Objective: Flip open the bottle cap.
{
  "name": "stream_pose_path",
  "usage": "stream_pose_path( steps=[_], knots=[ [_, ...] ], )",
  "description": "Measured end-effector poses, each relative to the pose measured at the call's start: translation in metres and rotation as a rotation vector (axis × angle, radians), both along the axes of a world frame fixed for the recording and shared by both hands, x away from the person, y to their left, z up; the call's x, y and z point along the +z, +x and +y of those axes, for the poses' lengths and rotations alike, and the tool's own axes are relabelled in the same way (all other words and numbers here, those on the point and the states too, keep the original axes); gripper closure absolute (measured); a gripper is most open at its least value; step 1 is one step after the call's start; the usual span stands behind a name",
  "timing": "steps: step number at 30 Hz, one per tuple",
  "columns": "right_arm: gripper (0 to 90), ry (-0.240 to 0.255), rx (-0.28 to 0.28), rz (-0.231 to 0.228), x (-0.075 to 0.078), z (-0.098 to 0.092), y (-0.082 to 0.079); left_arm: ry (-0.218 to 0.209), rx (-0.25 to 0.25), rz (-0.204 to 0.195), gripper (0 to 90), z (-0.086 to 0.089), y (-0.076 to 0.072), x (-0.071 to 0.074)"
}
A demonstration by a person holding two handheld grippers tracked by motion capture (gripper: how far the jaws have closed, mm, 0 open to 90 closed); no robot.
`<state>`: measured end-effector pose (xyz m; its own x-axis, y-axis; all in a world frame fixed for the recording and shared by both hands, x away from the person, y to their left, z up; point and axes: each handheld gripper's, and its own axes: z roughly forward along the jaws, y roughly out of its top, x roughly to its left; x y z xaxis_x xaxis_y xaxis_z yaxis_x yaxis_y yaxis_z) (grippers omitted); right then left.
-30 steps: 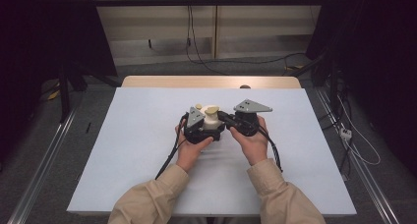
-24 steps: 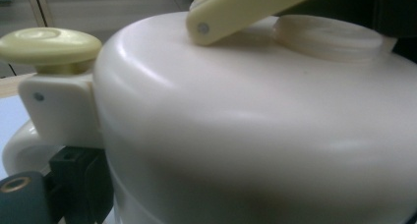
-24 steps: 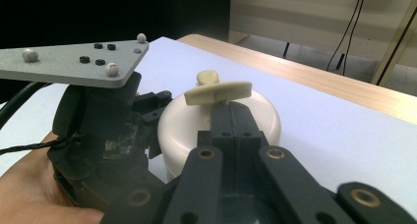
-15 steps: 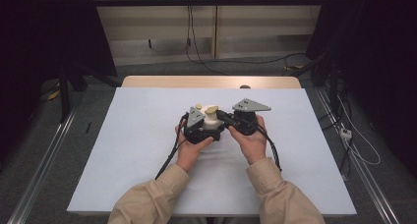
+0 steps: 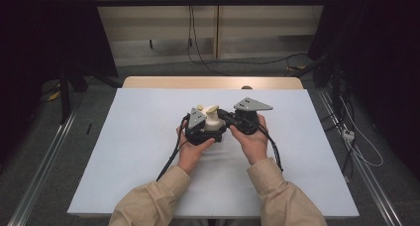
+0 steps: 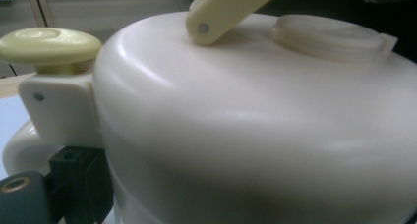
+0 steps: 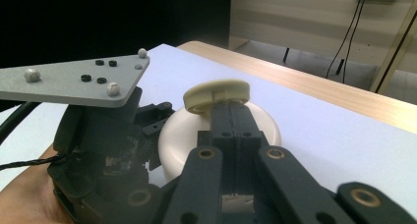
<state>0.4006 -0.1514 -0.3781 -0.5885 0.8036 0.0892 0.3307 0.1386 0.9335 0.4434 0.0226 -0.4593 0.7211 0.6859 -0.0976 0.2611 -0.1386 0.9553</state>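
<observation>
Nothing has shifted against the earlier high views; both hands, both grippers and the small cream plastic kettle-shaped container (image 5: 214, 121) sit where they were, at the middle of the white table (image 5: 124, 151).

The left hand (image 5: 190, 149) comes in from six o'clock and cups the left gripper (image 5: 205, 132) from below, its grey plate tilted; the right hand (image 5: 253, 139) holds the right gripper (image 5: 223, 116) pointing toward nine o'clock, across to the container; the two tan sleeves (image 5: 148, 206) angle inward.

In the right gripper view the jaws stand pressed together, their tips just under the pale yellow round lid (image 7: 217, 95) on top of the container; whether they pinch any part of it cannot be told.

In the left gripper view the container's body crowds the lens and hides most of the jaws, so the left gripper's state cannot be told; a yellow knob (image 6: 49, 44) shows at ten o'clock, a yellow handle arm (image 6: 231, 8) is cut off at twelve.
</observation>
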Motion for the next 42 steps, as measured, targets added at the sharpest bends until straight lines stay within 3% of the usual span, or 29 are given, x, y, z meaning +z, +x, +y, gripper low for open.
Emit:
stream_pose_path(
  steps=[42],
  knots=[
    [90.0, -0.020, 0.003, -0.026, 0.0019, 0.0091, 0.0072, 0.004, 0.005, 0.001, 5.9, -0.0001, -0.0005, 0.0004]
  ],
)
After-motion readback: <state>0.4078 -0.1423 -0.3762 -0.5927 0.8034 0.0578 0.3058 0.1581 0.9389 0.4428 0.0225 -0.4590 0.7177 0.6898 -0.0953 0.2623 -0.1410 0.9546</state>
